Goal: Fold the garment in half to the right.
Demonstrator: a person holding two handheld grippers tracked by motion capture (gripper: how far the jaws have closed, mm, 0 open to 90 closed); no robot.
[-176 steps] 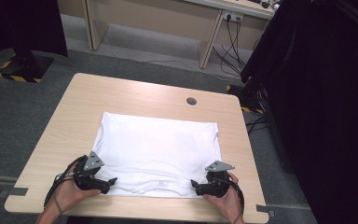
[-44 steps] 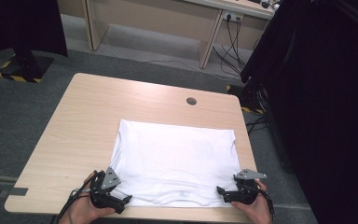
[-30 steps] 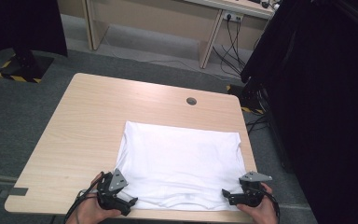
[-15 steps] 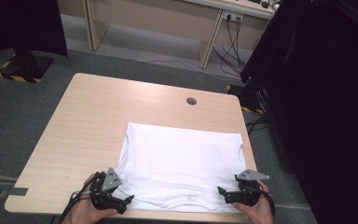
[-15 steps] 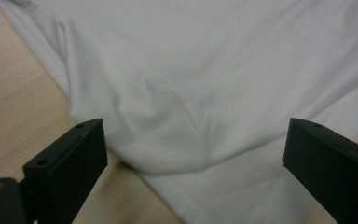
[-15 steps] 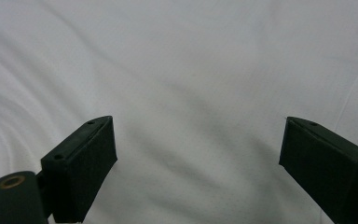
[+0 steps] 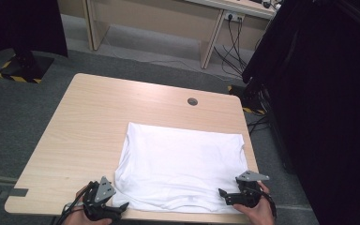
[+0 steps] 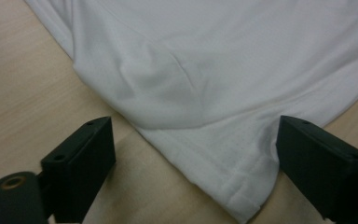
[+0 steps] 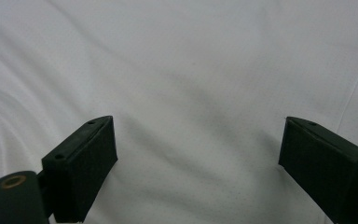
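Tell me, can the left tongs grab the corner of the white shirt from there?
Probably yes. The left tongs stand open with the white shirt corner lying flat between the jaws on the table; nothing blocks it. The jaws have just been closing.

- Person: only the hands show at the bottom edge of the high view; forearms cut off.
- Left gripper (image 7: pixel 122 206): body partly past the bottom edge; jaw tips too small to tell whether they touch the cloth.
- White T-shirt (image 7: pixel 183 164): underside hidden against the table (image 7: pixel 98 117); in the left gripper view (image 8: pixel 223 70) it runs past the top and right edges; in the right gripper view (image 9: pixel 186 70) every edge is cut off.
- Far desks (image 7: pixel 168 18): tops cropped.
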